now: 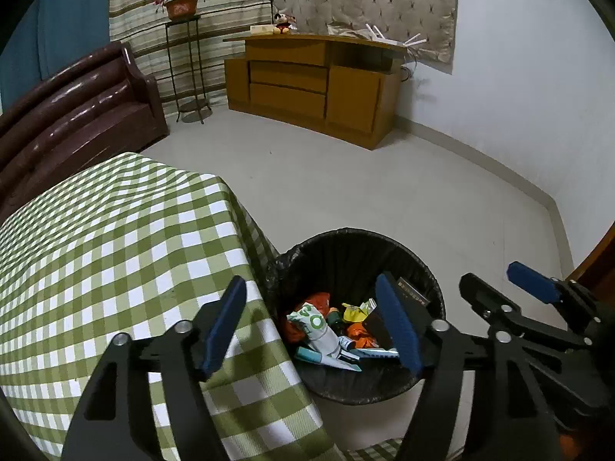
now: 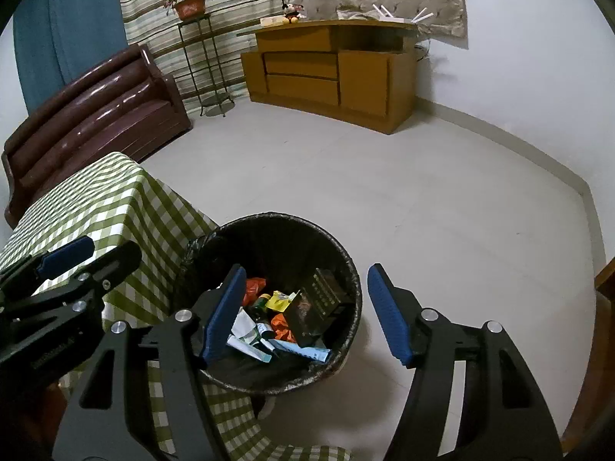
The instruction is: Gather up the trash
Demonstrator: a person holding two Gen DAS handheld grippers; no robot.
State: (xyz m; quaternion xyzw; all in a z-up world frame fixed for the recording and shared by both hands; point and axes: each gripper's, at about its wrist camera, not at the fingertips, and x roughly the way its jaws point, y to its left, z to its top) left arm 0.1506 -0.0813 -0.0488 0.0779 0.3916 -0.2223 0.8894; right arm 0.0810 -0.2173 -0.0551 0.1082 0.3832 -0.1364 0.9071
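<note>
A black-lined trash bin stands on the floor beside the table; it also shows in the right wrist view. Inside lie wrappers, a dark box, an orange bag and a blue tube. My left gripper is open and empty above the table edge and the bin. My right gripper is open and empty above the bin; it also shows at the right of the left wrist view. The left gripper shows at the left of the right wrist view.
A table with a green checked cloth is at the left. A brown sofa, a plant stand and a wooden cabinet stand at the far wall. Light tiled floor lies between.
</note>
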